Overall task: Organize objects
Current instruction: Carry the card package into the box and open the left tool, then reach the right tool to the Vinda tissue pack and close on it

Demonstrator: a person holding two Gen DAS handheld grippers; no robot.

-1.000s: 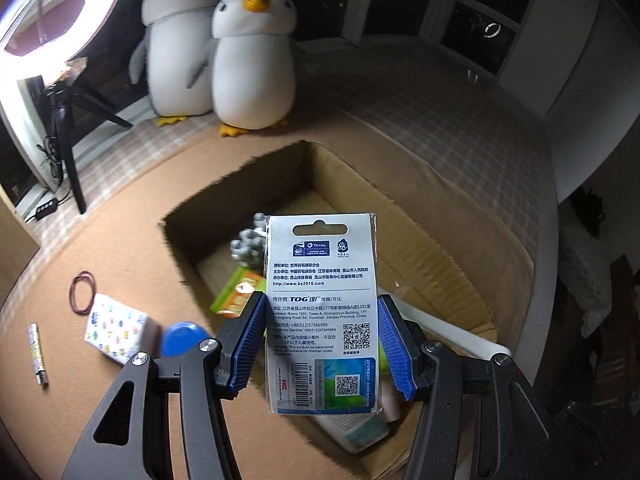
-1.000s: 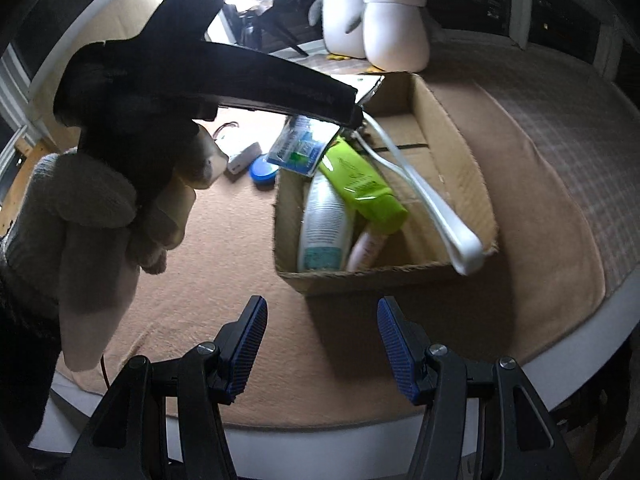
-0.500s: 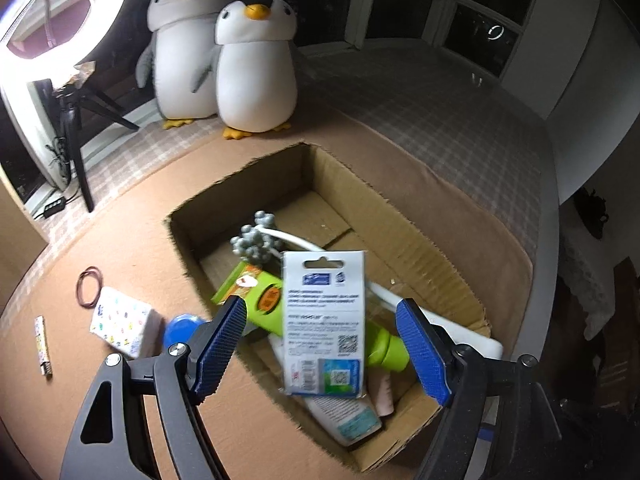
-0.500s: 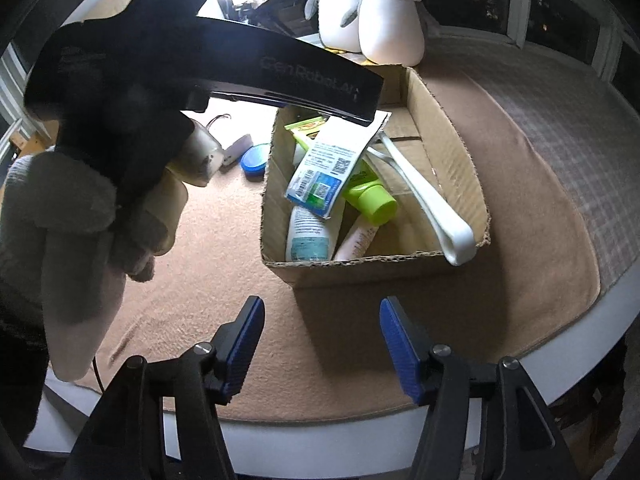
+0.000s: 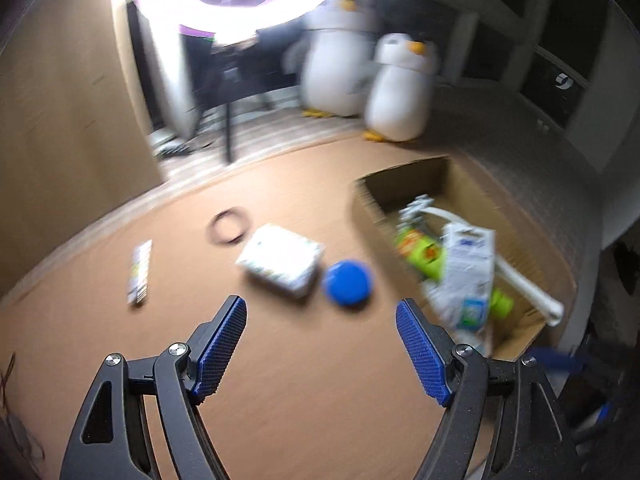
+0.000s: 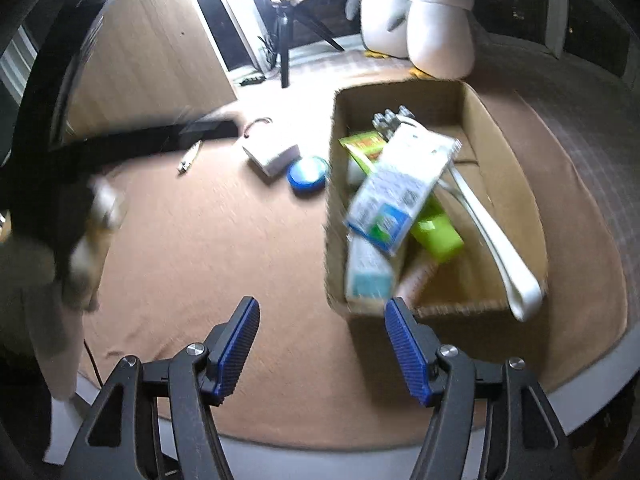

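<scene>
A cardboard box (image 6: 508,168) (image 5: 436,178) holds a white card pack (image 6: 400,188) (image 5: 468,272) lying on top, a green tube (image 6: 436,232), a white tube (image 6: 366,272) and a white long-handled tool (image 6: 492,236). My left gripper (image 5: 320,344) is open and empty above the mat, left of the box. My right gripper (image 6: 320,344) is open and empty near the mat's front edge. On the mat left of the box lie a blue round lid (image 5: 347,282) (image 6: 307,172), a small white patterned box (image 5: 280,260) (image 6: 272,154), a dark hair band (image 5: 228,228) and a small stick-shaped item (image 5: 139,272) (image 6: 189,158).
Two plush penguins (image 5: 396,88) (image 6: 436,20) stand behind the box. A ring light (image 5: 224,0) on a tripod stands at the back left. The other gripper's black arm (image 6: 120,144) and a gloved hand reach across the left side of the right wrist view. The table edge (image 6: 580,380) runs near the front.
My left gripper opened and let go of the white card pack, which now lies in the box. It then swung left, away from the box. The right gripper hardly moved.
</scene>
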